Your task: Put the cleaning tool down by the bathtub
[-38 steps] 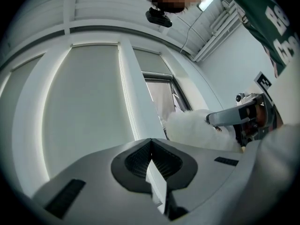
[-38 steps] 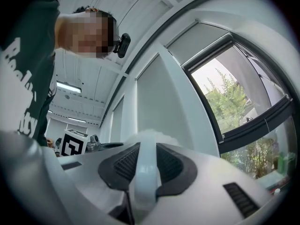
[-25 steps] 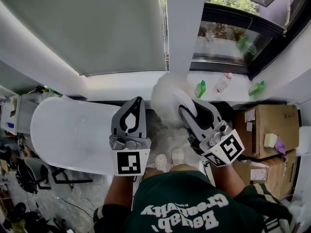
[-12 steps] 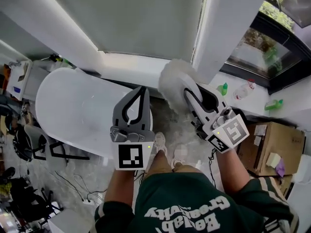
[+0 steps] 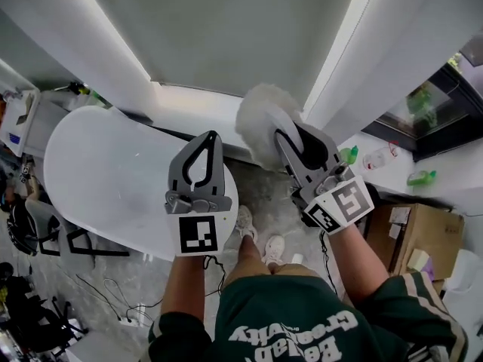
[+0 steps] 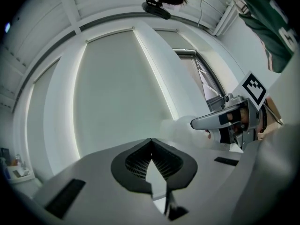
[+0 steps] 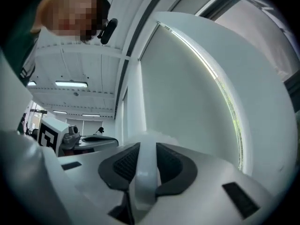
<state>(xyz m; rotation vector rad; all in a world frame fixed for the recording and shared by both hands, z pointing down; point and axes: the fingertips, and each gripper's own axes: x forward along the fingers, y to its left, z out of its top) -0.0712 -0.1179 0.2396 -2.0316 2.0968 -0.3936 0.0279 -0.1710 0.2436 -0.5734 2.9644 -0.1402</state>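
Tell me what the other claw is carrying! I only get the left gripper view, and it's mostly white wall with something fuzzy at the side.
Observer: The right claw is shut on a white handle; its own view shows that.
Operator: Is the fuzzy bit a mop?
Observer: The head view shows a fluffy white head beyond that claw, like a duster.
Operator: Where's the bathtub?
Observer: In the head view a white bathtub lies below at the left, with the left claw over its end.
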